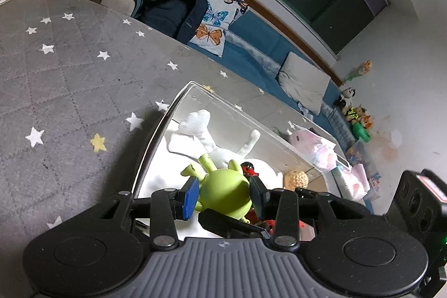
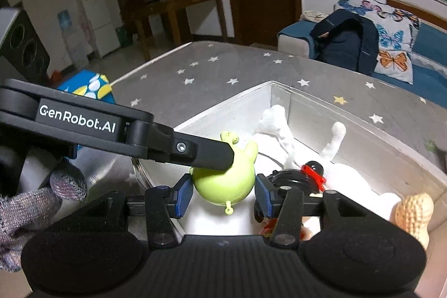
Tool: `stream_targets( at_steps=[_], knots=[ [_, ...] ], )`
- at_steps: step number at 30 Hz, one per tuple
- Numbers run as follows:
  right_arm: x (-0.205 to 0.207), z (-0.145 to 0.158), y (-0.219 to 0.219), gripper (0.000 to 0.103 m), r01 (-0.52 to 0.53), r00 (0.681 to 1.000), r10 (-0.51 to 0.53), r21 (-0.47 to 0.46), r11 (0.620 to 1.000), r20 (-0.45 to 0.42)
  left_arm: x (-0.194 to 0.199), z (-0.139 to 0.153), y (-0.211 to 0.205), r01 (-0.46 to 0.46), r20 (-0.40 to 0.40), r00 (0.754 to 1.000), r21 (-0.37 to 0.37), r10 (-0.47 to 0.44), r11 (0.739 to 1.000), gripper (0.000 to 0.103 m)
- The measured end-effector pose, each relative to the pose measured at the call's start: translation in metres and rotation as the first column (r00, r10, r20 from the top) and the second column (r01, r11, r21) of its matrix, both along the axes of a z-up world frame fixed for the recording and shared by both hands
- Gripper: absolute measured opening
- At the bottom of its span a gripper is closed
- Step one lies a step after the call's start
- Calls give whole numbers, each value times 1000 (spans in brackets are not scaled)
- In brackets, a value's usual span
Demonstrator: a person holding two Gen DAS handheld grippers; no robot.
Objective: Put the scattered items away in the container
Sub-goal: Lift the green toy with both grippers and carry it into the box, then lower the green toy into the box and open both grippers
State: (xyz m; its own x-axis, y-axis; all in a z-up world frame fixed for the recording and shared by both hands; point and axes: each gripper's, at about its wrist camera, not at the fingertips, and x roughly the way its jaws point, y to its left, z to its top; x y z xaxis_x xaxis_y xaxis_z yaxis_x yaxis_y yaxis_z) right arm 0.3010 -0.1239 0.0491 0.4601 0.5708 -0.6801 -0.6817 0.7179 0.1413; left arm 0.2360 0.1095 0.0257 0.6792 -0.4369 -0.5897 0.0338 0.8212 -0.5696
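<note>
A clear plastic container [image 1: 167, 113] stands on the grey starred mat [image 1: 56, 80]. Inside lie a white plush toy [image 1: 195, 130], a black and red figure [image 1: 250, 171] and a peanut-shaped toy [image 1: 296, 178]. My left gripper [image 1: 225, 193] is over the container with its blue pads on both sides of a green pig toy [image 1: 223, 190]. In the right wrist view the left gripper's finger [image 2: 206, 152] crosses in front of the green pig toy [image 2: 223, 183]. My right gripper [image 2: 223, 193] is open around the pig, with gaps on both sides. The container [image 2: 363, 124] shows there too.
A blue sofa [image 1: 251, 41] with a butterfly pillow [image 1: 212, 16] and a dark backpack [image 1: 173, 7] runs behind the mat. Small toys [image 1: 357, 113] sit at its far end. A blue patterned box [image 2: 86, 87] stands at the mat's left edge. A pink plush [image 1: 310, 141] lies beyond the container.
</note>
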Motion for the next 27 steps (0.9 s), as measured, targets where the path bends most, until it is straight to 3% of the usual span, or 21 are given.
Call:
stream_targets(
  at_steps=[12,20,27],
  knots=[
    [9,-3,21,49,-120,992,114,-126,985,-55,2,-2,-3,29,-40,999,77,-26,997,42],
    [25,-4,23,49,-162,976,141,-123,979,-166,5,0,-16,70,-68,996,180,-58,981,42],
    [33,-5,24,49,-183,964,153,-125,975,-216,8,1,-15,78,-93,994,180,-61,981,42]
  ],
)
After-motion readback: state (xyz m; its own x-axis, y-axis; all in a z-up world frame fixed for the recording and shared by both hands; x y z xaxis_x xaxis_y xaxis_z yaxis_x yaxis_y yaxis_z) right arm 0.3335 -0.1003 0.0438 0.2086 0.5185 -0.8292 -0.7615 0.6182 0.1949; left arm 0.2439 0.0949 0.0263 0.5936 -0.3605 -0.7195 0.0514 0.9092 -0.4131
